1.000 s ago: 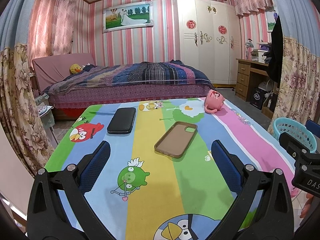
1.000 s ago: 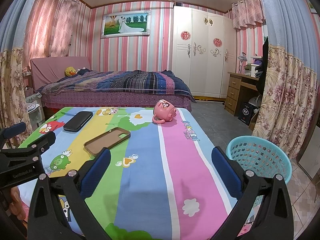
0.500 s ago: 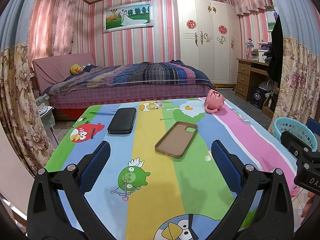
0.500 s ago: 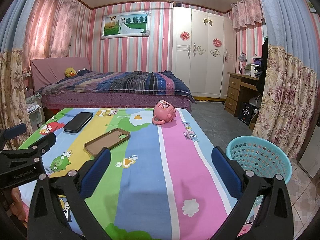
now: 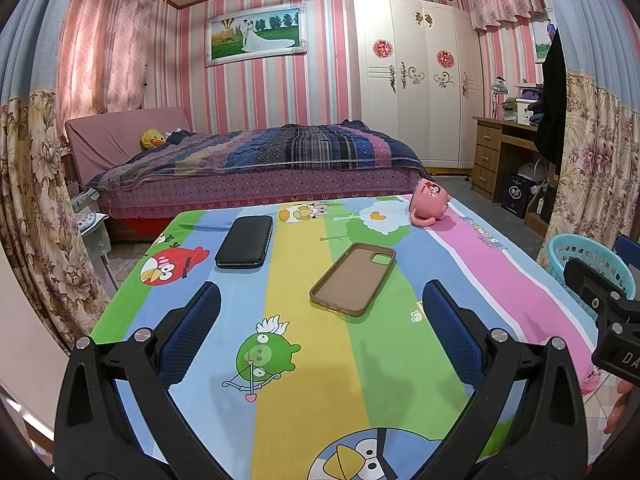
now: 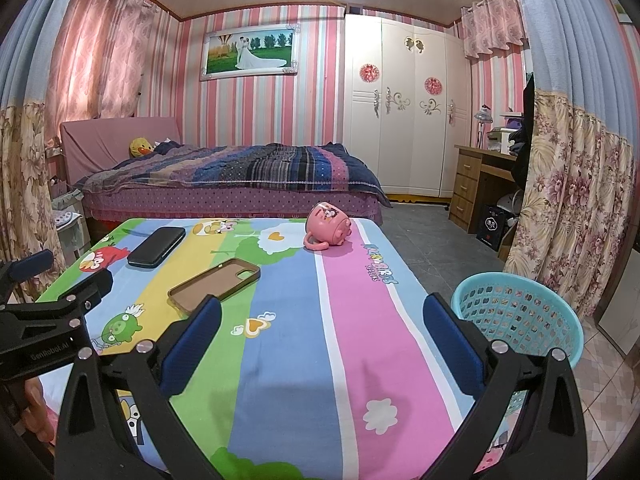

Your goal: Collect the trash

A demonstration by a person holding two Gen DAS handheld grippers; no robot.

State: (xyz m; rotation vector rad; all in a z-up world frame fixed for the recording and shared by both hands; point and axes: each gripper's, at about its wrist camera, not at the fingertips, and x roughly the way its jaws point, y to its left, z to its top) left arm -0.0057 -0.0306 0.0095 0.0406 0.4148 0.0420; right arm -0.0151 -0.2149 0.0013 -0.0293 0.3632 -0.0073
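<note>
Bedroom table [image 5: 372, 360] with cartoon cloth: phone case [image 5: 354, 278] at centre, black wallet [image 5: 245, 241] at ten o'clock, tipped pink mug [image 5: 430, 202] at one — unmoved across the last second. Both grippers [image 5: 320, 332] [image 6: 320, 336] gaping, empty — barely drifting. Teal basket [image 6: 516, 312] at three o'clock, nothing visible inside.

Readable text is sparse. Left gripper [image 6: 44, 344] body, seen from the right wrist view: white print "GenRobot.AI". Right gripper [image 5: 612, 320] body, at the left view's edge: white "DA", cut off by the frame. Tablecloth [image 6: 360, 320] pink stripe carries coloured block lettering, too distorted to read. Black bag [image 6: 490, 226] by the desk: white mark, illegible.
</note>
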